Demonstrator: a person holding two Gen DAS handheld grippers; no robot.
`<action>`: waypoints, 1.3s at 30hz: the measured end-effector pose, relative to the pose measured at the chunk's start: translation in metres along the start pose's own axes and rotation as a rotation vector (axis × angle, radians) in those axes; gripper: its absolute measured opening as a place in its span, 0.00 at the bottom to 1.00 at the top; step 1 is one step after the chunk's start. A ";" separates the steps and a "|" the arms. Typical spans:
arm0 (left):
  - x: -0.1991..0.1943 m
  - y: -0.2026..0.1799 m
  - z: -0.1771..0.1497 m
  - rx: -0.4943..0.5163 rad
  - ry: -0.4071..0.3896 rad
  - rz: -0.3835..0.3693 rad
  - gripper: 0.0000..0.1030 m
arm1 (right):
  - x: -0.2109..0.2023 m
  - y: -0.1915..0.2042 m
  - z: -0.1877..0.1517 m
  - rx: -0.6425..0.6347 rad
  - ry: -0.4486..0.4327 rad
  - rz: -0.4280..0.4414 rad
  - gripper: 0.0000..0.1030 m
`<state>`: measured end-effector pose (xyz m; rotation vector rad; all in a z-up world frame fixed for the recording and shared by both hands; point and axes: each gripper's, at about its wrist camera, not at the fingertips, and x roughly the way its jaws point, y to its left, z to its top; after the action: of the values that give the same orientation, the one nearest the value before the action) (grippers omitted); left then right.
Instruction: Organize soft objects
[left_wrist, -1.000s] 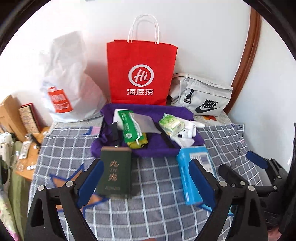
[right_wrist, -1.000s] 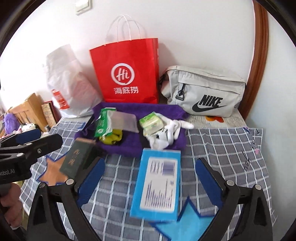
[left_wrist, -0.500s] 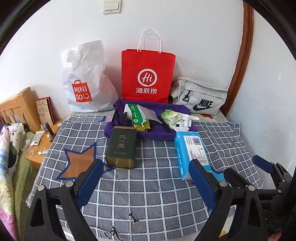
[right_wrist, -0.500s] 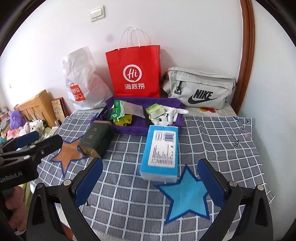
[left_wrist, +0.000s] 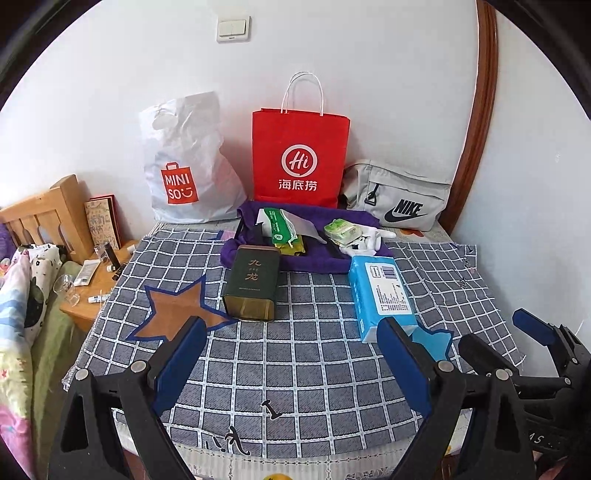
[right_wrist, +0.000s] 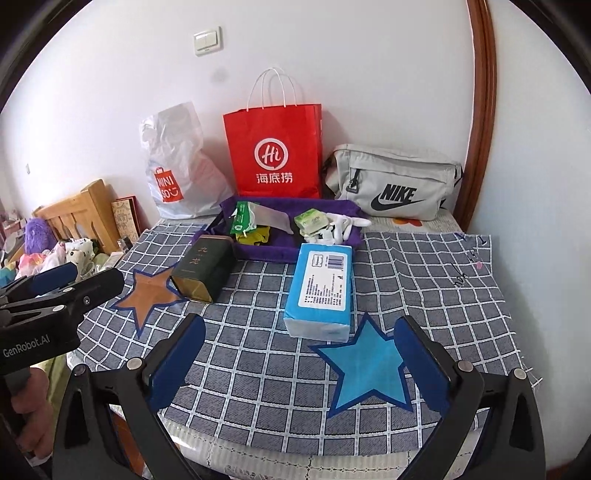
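Note:
A blue tissue pack (left_wrist: 380, 295) (right_wrist: 323, 288) lies on the checked cloth beside a blue star patch (right_wrist: 369, 365). A dark green tin (left_wrist: 253, 282) (right_wrist: 201, 267) lies next to an orange star patch (left_wrist: 177, 314). Behind them a purple fabric tray (left_wrist: 314, 260) (right_wrist: 273, 251) holds a green packet, a yellow item, a small green pack and white gloves. My left gripper (left_wrist: 291, 354) is open and empty above the cloth's near edge. My right gripper (right_wrist: 301, 350) is open and empty, in front of the tissue pack.
A white MINISO bag (left_wrist: 184, 170), a red paper bag (left_wrist: 299, 158) and a grey Nike pouch (left_wrist: 399, 199) stand against the wall. A wooden bedside table (left_wrist: 92, 284) with small bottles is at the left. The other gripper shows at each view's side.
Both grippers have pulled back and up from the tray; the whole table is now in view. Both stay open and empty. No object has moved.

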<state>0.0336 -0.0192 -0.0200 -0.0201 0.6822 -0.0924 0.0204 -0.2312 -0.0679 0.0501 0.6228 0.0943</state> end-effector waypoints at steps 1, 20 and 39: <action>-0.001 0.000 0.000 0.001 -0.003 0.001 0.91 | -0.001 0.000 0.000 0.001 -0.002 0.001 0.98; -0.010 -0.001 0.000 0.007 -0.013 0.001 0.91 | -0.013 0.003 -0.002 -0.002 -0.018 0.004 0.98; -0.011 -0.001 -0.001 0.007 -0.009 0.000 0.91 | -0.013 0.004 -0.003 -0.003 -0.019 0.005 0.98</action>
<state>0.0242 -0.0195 -0.0138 -0.0136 0.6727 -0.0947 0.0075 -0.2284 -0.0623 0.0497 0.6034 0.0994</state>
